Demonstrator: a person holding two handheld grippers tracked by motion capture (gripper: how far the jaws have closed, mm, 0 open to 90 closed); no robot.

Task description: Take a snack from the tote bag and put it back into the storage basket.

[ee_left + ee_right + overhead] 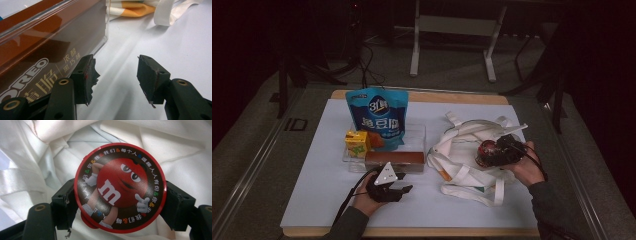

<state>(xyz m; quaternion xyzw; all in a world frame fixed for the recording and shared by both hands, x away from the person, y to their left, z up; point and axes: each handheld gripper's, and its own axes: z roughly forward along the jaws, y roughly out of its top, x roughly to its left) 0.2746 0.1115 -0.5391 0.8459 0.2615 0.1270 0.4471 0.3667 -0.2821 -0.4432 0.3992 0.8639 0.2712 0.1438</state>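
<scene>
We hold a round red M&M's tub (120, 186) in our right tongs (120, 202), the jaws pressed against its two sides, right over the crumpled white tote bag (462, 150) on the right half of the table (312, 180). Its printed lid faces the right gripper view's camera, so its axis runs back along the tongs. Our left tongs (116, 75) stand open and empty, low over the table beside the brown Oreo box (42, 50) in the clear tray (419, 131).

Black hand-held gripper (404, 189), grey triangular plate, trailing cable, dark sleeves.
</scene>
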